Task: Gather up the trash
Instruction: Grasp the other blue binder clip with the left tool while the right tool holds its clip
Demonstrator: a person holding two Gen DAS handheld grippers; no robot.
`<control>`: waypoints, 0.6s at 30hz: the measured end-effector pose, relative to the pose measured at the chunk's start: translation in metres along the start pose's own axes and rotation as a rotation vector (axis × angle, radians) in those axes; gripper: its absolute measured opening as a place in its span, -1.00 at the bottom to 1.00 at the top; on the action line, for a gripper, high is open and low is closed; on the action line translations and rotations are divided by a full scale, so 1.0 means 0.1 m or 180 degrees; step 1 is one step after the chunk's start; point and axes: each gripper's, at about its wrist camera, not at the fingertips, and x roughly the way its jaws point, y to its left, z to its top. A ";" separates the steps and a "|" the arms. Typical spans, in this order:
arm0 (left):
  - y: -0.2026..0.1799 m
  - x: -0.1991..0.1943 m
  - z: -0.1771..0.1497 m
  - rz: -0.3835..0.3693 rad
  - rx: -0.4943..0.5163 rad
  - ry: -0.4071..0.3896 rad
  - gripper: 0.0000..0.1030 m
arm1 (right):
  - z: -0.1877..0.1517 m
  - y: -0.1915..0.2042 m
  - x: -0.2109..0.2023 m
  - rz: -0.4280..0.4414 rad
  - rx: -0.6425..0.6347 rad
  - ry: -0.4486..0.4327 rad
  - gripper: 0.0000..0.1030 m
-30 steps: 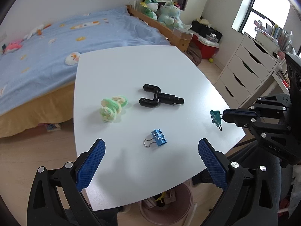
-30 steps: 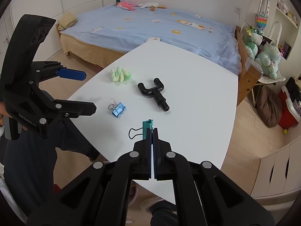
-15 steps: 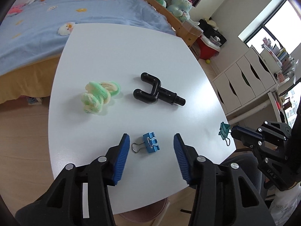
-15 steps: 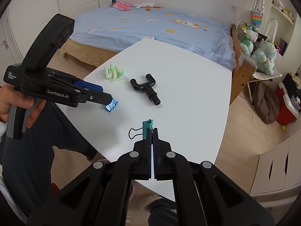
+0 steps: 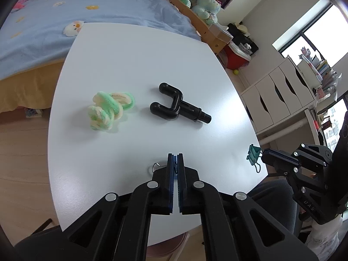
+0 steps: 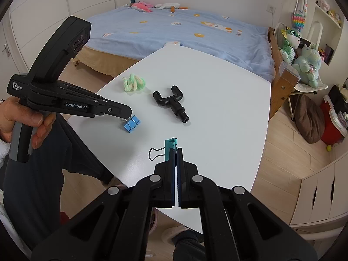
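Observation:
My left gripper [image 5: 175, 155] is shut on the blue binder clip [image 6: 131, 123] at the near edge of the white table [image 5: 134, 50]; only its wire handle [image 5: 154, 167] shows in the left wrist view. My right gripper [image 6: 176, 150] is shut on a teal binder clip [image 6: 170, 146], held above the table's near right edge; it also shows in the left wrist view [image 5: 253, 154]. A green and cream fuzzy bundle [image 5: 109, 107] and a black Y-shaped plastic part [image 5: 174, 106] lie mid-table.
A pink bin [image 5: 167, 246] stands on the floor under the table's near edge. A bed [image 6: 174, 28] with a blue cover lies beyond the table. White drawers [image 5: 276, 93] stand to the right.
My left gripper has dropped to the table and closed on the blue binder clip. My right gripper has stayed shut on the teal clip, nearly still.

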 end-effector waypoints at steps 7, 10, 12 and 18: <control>-0.13 -0.11 -0.04 0.0061 0.0291 -0.0113 -0.99 | 0.00 0.03 -0.02 0.0033 0.0021 -0.0044 -0.98; -0.24 -0.20 -0.08 0.0164 0.0509 -0.0173 -0.99 | -0.01 0.06 -0.06 0.0063 0.0031 -0.0082 -0.98; -0.33 -0.28 -0.14 0.0234 0.0668 -0.0217 -0.99 | -0.02 0.08 -0.11 0.0085 0.0042 -0.0122 -0.98; -0.48 -0.50 -0.29 0.0210 0.0891 -0.0316 -0.99 | -0.07 0.17 -0.25 0.0146 0.0047 -0.0206 -0.98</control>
